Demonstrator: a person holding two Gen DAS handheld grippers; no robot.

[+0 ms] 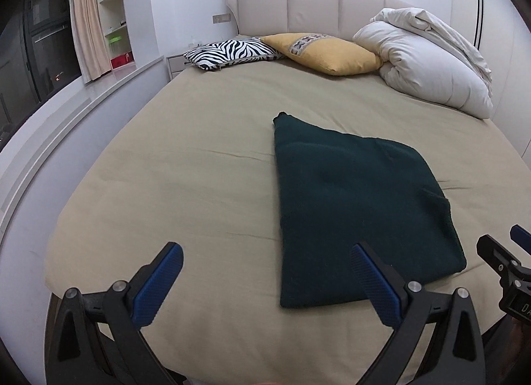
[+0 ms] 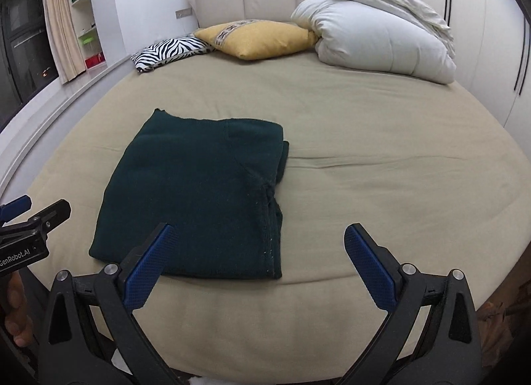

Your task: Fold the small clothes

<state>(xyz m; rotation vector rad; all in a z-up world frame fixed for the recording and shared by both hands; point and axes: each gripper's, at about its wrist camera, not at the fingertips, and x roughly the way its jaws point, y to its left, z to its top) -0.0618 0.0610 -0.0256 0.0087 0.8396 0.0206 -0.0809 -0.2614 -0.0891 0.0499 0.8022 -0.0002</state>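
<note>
Dark green garment (image 2: 195, 199) lies folded near the bed's (image 2: 381, 192) front edge. Left gripper (image 1: 265, 282) and right gripper (image 2: 255, 262) hover short of it, fingers spread, empty. For another fold: pinch both near corners together, lift evenly, lay flat.

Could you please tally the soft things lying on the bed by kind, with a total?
Folded dark green garment: 1
Cushions: 2, the zebra-striped cushion and the yellow cushion
Bundled white duvet: 1
Total: 4
</note>
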